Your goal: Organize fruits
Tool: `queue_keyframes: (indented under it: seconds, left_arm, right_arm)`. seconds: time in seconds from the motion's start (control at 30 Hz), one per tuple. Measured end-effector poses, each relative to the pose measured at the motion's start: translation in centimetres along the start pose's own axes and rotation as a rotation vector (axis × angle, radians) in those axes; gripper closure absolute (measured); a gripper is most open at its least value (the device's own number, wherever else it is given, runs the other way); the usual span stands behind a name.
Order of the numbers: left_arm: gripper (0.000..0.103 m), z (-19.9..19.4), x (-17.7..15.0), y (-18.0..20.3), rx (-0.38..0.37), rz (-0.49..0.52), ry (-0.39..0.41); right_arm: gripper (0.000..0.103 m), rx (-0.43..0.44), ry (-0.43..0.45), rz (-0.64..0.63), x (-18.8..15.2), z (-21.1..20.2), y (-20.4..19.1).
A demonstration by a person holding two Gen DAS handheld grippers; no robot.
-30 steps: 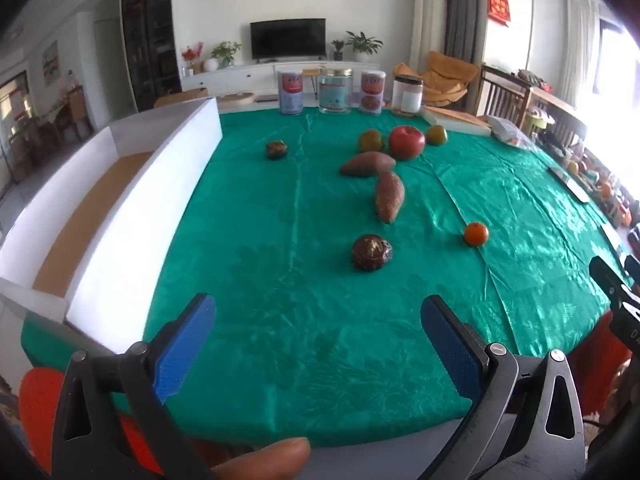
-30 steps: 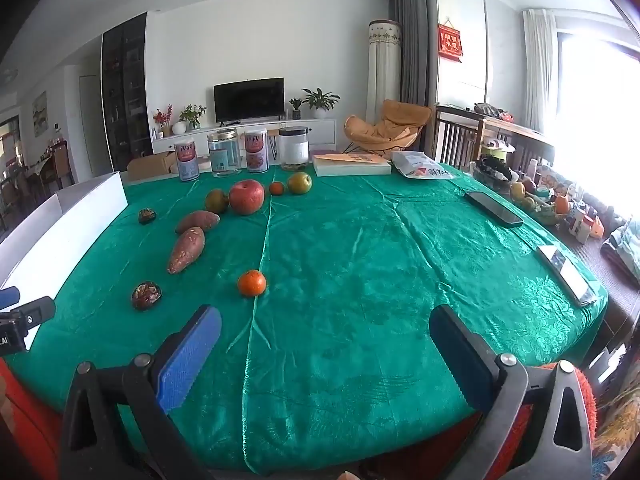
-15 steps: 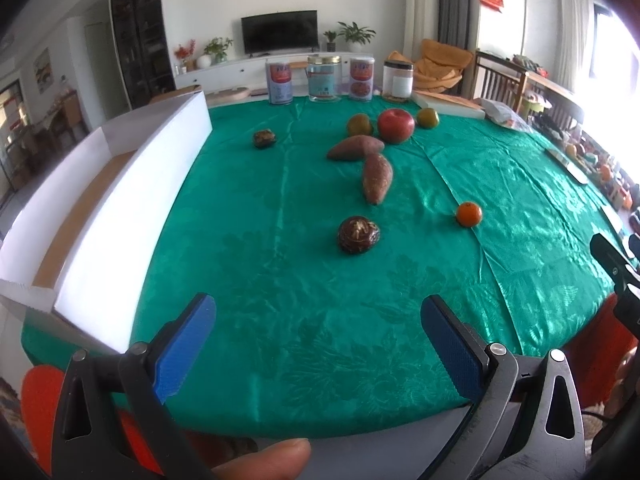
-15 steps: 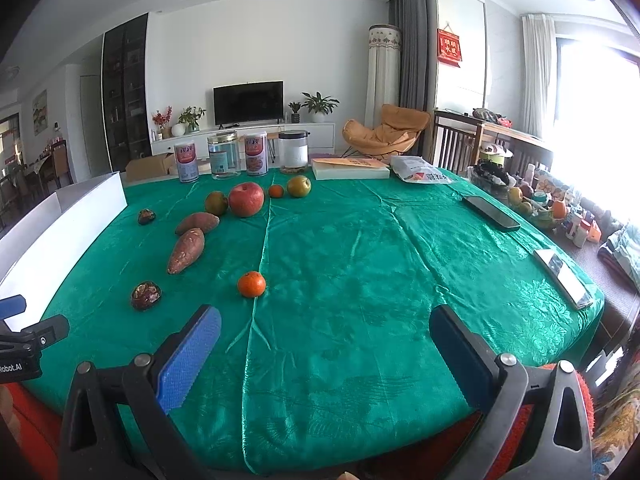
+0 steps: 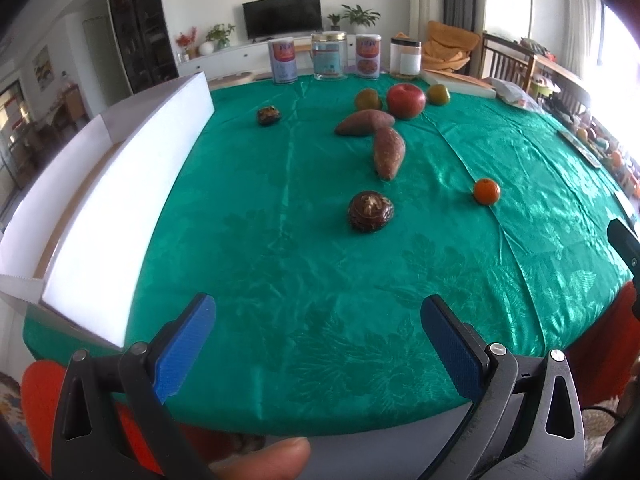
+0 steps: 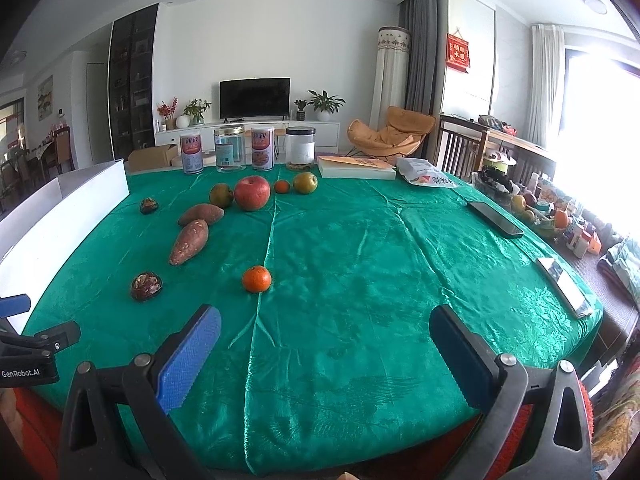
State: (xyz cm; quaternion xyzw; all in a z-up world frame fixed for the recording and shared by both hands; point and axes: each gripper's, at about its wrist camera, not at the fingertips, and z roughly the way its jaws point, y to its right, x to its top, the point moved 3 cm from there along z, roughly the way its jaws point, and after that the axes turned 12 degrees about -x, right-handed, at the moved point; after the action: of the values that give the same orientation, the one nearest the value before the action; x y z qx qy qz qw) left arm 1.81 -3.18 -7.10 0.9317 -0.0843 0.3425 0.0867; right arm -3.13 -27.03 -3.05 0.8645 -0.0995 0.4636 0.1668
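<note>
On the green tablecloth lie a red apple, two sweet potatoes, a small orange, a dark brown round fruit, another dark one farther back, and two greenish fruits. The same fruits show in the right wrist view, with the orange nearest. My left gripper is open and empty over the near table edge. My right gripper is open and empty, also at the near edge.
A long white open box lies along the table's left side. Cans and jars stand at the far edge. A flat box, a bag, a phone and a remote lie at the right.
The left gripper has moved slightly forward and tilted, so the fruits appear nearer. The right gripper has barely moved. Both stay open.
</note>
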Motion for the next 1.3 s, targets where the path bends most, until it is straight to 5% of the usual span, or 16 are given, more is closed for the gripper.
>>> queue_keyframes:
  seconds: [0.93,1.17,1.3]
  left_arm:
    - [0.0,1.1,0.4,0.4,0.018,-0.003,-0.005]
    - [0.0,-0.8,1.6,-1.0,-0.07,-0.097,0.132]
    - [0.0,0.4,4.0,0.2,-0.059,0.001,0.168]
  right_arm:
    - [0.0,-0.004,0.013,0.007,0.0,0.3,0.1]
    - [0.0,0.004,0.144,0.028,1.5,-0.5,0.9]
    - [0.0,0.021,0.207,-0.066,3.3,1.8,-0.6]
